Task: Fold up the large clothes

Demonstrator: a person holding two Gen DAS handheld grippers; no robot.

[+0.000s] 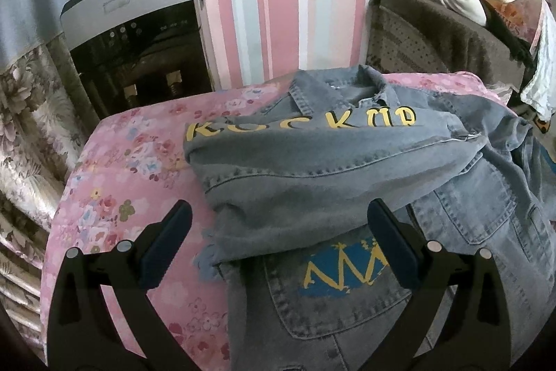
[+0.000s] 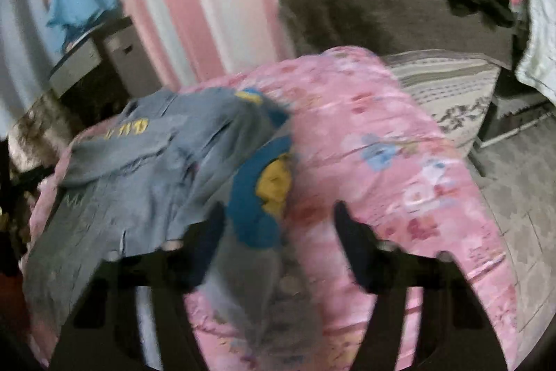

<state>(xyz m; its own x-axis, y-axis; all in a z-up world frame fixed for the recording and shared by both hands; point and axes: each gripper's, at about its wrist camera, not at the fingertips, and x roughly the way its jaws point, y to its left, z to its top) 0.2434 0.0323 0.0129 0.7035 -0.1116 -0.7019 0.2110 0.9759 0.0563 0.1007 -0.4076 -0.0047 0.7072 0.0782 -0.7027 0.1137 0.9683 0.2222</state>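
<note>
Left hand-held gripper (image 1: 276, 233) wide apart over denim jacket (image 1: 312, 169); right hand-held gripper (image 2: 278, 228) parted around its sleeve.

The left gripper (image 1: 278, 232) is matte black: two arms that fork apart toward the front, each ending in a dark navy, flat, oblong pad (image 1: 166, 246) with rounded ends. Two round silver pins sit on each arm behind the pad. The right gripper (image 2: 278, 232) has the same black build and dark pads, blurred here.
</note>
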